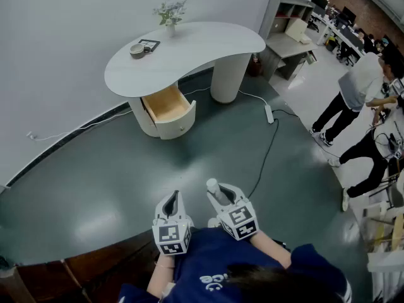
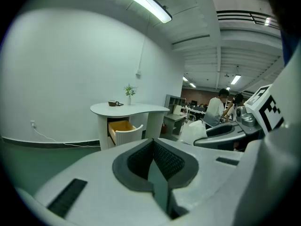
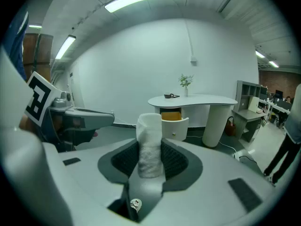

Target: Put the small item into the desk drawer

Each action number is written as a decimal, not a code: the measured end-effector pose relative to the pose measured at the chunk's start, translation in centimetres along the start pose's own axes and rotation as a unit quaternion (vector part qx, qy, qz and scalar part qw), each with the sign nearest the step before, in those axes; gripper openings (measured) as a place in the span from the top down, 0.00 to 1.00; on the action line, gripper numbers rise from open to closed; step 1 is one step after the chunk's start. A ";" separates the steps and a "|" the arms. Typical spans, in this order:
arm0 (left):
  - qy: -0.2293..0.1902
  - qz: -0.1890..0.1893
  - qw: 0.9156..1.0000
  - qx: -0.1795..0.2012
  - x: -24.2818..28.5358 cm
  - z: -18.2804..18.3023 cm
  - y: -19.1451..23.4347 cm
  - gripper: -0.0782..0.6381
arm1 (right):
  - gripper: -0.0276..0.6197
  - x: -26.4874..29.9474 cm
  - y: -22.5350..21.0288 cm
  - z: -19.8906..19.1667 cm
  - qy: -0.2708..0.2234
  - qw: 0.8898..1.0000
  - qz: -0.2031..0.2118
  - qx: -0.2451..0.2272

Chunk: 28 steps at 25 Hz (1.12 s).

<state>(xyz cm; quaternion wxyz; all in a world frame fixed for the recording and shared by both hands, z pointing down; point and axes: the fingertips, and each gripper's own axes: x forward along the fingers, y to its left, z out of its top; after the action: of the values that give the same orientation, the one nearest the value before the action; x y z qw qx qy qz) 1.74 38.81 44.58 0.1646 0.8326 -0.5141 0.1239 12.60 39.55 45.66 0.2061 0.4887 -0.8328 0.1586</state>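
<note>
A white curved desk (image 1: pixel 189 46) stands by the far wall, and its drawer (image 1: pixel 169 109) is pulled open, showing a bare wooden inside. My right gripper (image 1: pixel 218 196) is shut on a small white roll (image 3: pixel 150 145) that stands upright between the pads; the white roll (image 1: pixel 213 185) sticks up past the jaw tips in the head view. My left gripper (image 1: pixel 172 202) is beside it, shut and with nothing in it. In both gripper views the desk (image 2: pixel 129 110) and the desk's open drawer (image 3: pixel 173 121) lie well ahead across the floor.
On the desk top are a cup (image 1: pixel 137 50), a dark tray (image 1: pixel 150 43) and a small plant vase (image 1: pixel 170 25). A power strip (image 1: pixel 269 113) and its cable (image 1: pixel 268 150) lie on the dark green floor right of the desk. People (image 1: pixel 353 93) stand at the right.
</note>
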 end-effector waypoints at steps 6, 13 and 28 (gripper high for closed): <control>-0.012 0.008 1.000 -0.005 0.5 0.6 1.2 0.89 | 0.73 1.1 -1.3 -0.7 0.005 1.000 -0.012 0.013; -0.015 0.000 1.000 0.017 0.4 0.9 3.0 0.89 | 0.73 2.3 -0.7 -0.5 -0.006 0.999 -0.029 0.042; -0.004 -0.015 1.000 0.022 0.2 0.3 5.7 0.89 | 0.73 4.7 2.2 -1.2 0.000 0.997 -0.032 0.075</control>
<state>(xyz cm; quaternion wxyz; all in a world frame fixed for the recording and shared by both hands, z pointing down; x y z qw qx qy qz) -3.25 36.13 45.27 0.1458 0.8443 -0.4992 0.1289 8.82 37.60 48.87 0.1742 0.5292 -0.8025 0.2137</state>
